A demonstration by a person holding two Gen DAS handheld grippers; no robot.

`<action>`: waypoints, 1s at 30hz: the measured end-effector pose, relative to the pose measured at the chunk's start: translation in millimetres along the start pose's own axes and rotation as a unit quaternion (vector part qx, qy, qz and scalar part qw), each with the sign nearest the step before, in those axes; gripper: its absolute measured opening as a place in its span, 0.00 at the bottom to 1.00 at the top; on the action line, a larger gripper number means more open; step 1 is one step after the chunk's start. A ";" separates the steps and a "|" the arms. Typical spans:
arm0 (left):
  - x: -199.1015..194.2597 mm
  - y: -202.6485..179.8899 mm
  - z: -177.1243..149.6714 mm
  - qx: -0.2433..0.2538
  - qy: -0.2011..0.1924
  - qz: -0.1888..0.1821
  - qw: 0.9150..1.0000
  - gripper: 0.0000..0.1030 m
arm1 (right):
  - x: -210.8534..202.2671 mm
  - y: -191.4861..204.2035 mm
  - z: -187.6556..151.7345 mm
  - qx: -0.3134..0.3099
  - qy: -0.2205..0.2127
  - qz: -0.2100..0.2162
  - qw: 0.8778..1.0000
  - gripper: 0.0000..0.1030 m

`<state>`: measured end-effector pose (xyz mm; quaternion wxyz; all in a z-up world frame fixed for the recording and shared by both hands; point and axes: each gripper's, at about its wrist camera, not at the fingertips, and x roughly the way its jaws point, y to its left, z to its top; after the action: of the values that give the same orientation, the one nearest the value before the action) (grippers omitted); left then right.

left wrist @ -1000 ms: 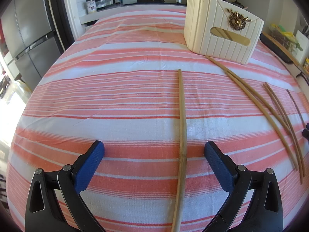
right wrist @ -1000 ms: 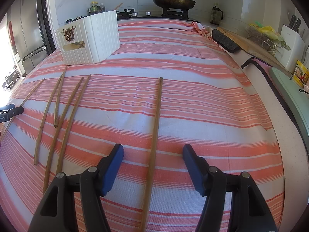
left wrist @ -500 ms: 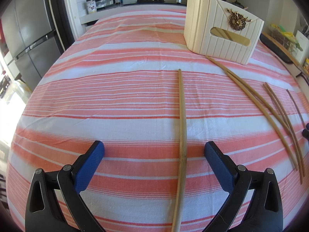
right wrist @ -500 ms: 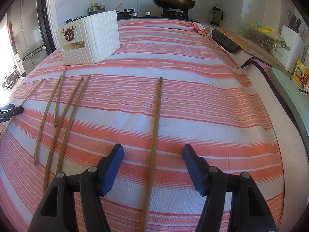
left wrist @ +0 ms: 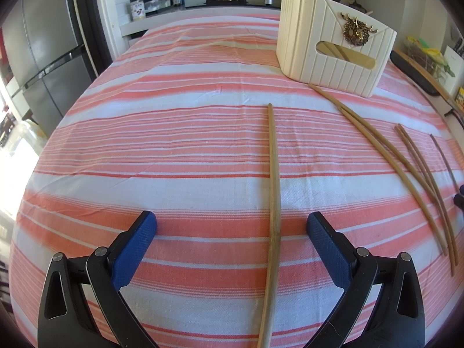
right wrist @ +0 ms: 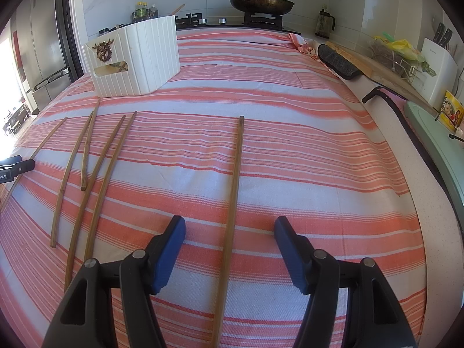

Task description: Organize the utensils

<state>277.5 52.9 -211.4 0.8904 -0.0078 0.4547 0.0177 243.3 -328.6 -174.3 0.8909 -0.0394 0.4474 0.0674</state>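
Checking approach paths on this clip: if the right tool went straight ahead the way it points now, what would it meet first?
The right tool is open, with one chopstick lying lengthwise between its fingers, so it would run along that stick. Past the stick's far tip, only striped cloth shows; the white box sits off to the left.

You have loose wooden chopsticks (right wrist: 234, 191) lying flat on the striped cloth, and a white ribbed holder (right wrist: 136, 61) standing upright beyond them.
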 end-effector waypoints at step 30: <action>48.6 -61.0 95.7 0.141 0.104 -0.068 0.982 0.04 | 71.6 -35.4 112.4 0.039 0.120 0.032 0.991 0.06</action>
<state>385.9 -4.0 -194.8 0.8298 0.0849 0.5409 -0.1077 380.0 -342.8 -164.3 0.8290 0.0022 0.5545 0.0730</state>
